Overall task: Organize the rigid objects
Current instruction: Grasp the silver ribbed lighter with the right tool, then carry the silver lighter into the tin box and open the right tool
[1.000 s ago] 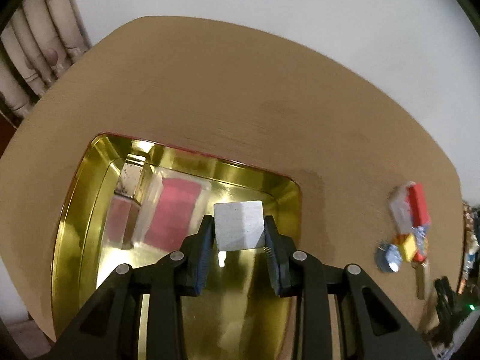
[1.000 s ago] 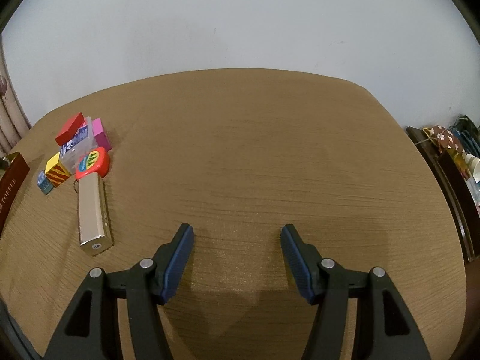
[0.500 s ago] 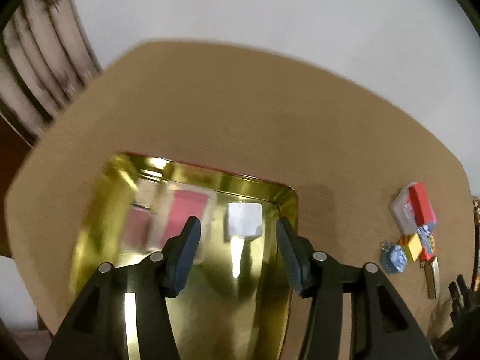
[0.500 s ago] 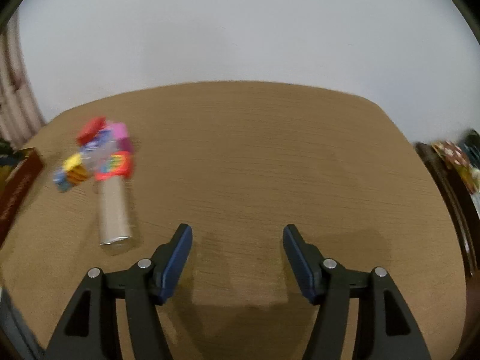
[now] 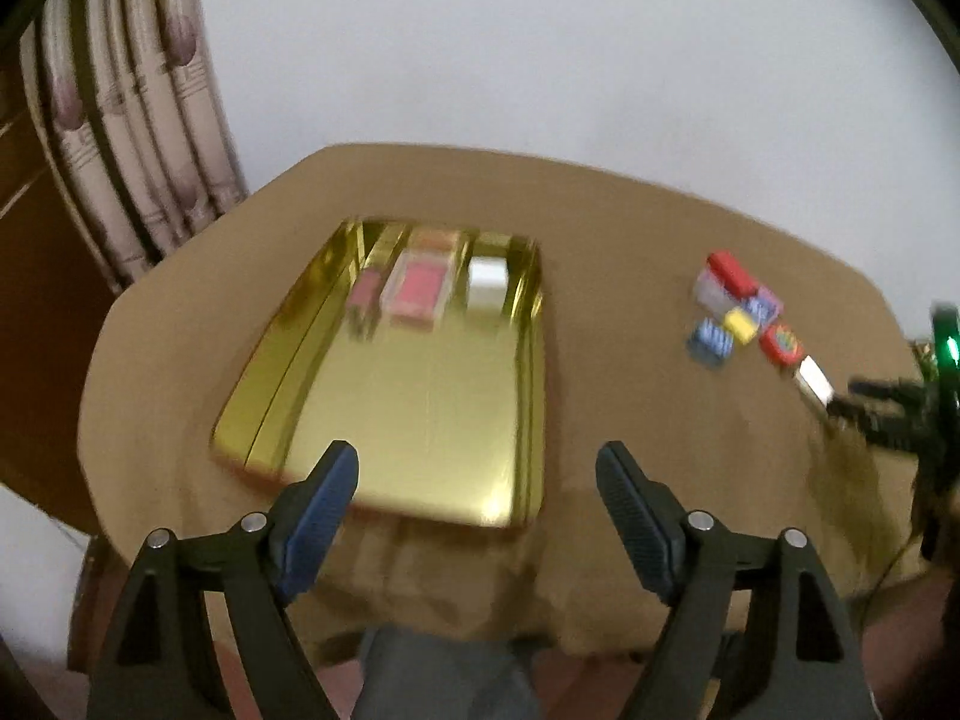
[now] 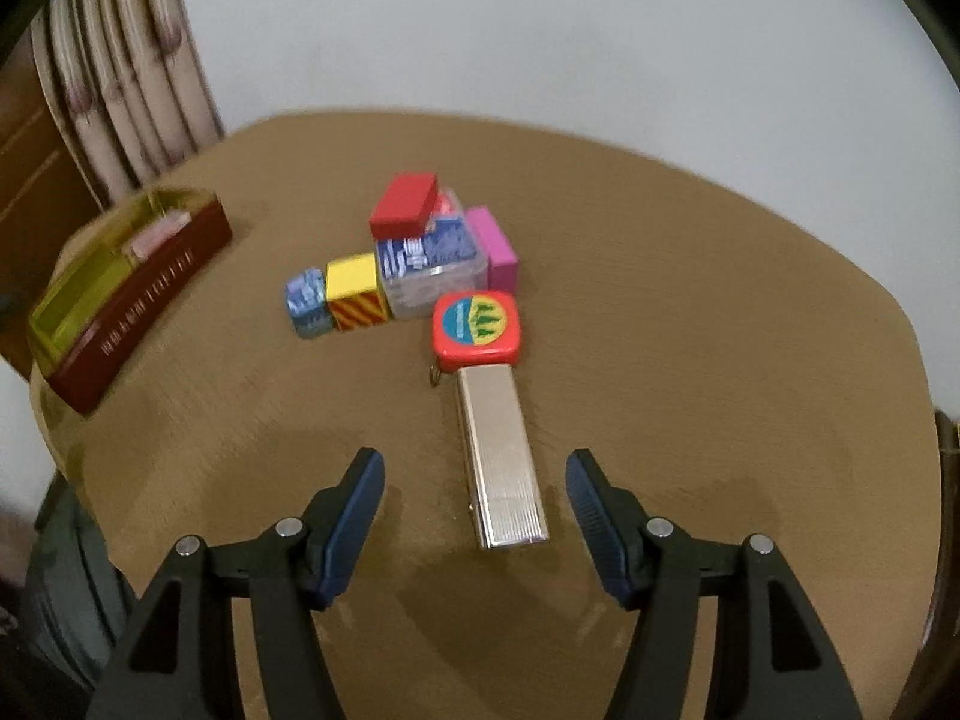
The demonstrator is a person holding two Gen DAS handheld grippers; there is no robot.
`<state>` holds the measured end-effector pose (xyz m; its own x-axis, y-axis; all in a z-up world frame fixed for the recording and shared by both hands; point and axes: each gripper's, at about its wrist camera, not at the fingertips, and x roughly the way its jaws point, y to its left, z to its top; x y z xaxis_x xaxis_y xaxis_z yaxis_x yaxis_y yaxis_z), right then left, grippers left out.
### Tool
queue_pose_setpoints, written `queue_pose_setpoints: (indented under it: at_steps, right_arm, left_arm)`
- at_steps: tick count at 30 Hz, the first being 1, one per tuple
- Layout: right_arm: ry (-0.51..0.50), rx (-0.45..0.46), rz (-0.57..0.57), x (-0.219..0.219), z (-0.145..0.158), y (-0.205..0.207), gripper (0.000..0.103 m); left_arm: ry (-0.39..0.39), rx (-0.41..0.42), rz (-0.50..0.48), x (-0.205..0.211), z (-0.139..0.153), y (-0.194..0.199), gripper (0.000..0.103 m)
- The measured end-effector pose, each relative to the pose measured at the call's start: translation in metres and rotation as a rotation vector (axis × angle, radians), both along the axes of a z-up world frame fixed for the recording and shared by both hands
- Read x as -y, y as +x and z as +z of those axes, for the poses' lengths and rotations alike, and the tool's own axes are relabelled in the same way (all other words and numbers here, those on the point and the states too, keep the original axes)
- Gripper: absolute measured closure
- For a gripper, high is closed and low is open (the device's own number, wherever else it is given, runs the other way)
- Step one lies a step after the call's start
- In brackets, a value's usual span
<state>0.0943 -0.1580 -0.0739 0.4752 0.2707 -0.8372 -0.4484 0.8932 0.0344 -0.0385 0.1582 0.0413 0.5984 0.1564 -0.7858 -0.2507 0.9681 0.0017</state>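
A gold tin tray (image 5: 420,420) lies on the brown table; a white block (image 5: 487,281) and a pink box (image 5: 417,294) sit at its far end. My left gripper (image 5: 477,480) is open and empty, above the tray's near edge. My right gripper (image 6: 474,489) is open and empty, its fingers either side of the near end of a long silver case (image 6: 501,456). Beyond the case lie a red tape measure (image 6: 477,324), a yellow striped cube (image 6: 357,291), a blue cube (image 6: 307,302), a clear box (image 6: 429,267), a red block (image 6: 403,204) and a pink block (image 6: 493,246).
The tray shows in the right wrist view (image 6: 129,300) at the left, with dark red sides. A curtain (image 5: 126,120) hangs at the far left. The table edge (image 5: 420,564) is close under my left gripper. The right gripper's body (image 5: 900,408) shows at the right.
My left gripper let go of the white block in the tray, opened and pulled back toward the near edge. My right gripper moved left over the silver case.
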Motion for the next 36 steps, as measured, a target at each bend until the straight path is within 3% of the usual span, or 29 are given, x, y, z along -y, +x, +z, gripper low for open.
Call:
queue_pose_setpoints:
  at_steps: [5, 8, 9, 10, 14, 18, 22, 29, 36]
  right_arm:
    - [-0.081, -0.092, 0.003, -0.014, -0.022, 0.023, 0.039]
    - [-0.105, -0.126, -0.016, -0.019, -0.027, 0.033, 0.056]
    - [-0.114, -0.135, -0.023, -0.02, -0.026, 0.035, 0.068]
    - [-0.121, -0.149, -0.035, -0.021, -0.024, 0.037, 0.074]
    - [-0.134, -0.16, -0.062, -0.024, -0.023, 0.037, 0.074]
    - [-0.029, -0.184, -0.048, -0.023, -0.012, 0.028, 0.074]
    - [0.124, -0.189, -0.018, -0.042, 0.019, 0.013, 0.074]
    - [0.274, -0.195, 0.179, -0.152, 0.084, -0.005, 0.074]
    - [0.337, -0.276, 0.254, -0.279, 0.086, -0.002, 0.074]
  left_arm:
    - [-0.005, -0.005, 0.029, -0.002, -0.012, -0.029, 0.025]
    - [-0.019, -0.035, 0.047, -0.009, -0.023, -0.036, 0.025]
    - [-0.026, -0.051, 0.056, -0.013, -0.027, -0.038, 0.025]
    - [-0.032, -0.061, 0.068, -0.016, -0.03, -0.04, 0.025]
    - [-0.073, -0.066, 0.12, -0.031, -0.037, -0.049, 0.025]
    - [-0.078, -0.049, 0.148, -0.035, -0.038, -0.058, 0.025]
    - [-0.048, -0.049, 0.142, -0.032, -0.04, -0.064, 0.025]
    - [-0.056, -0.035, 0.142, -0.039, -0.041, -0.08, 0.025]
    - [-0.064, -0.017, 0.16, -0.054, -0.041, -0.088, 0.025]
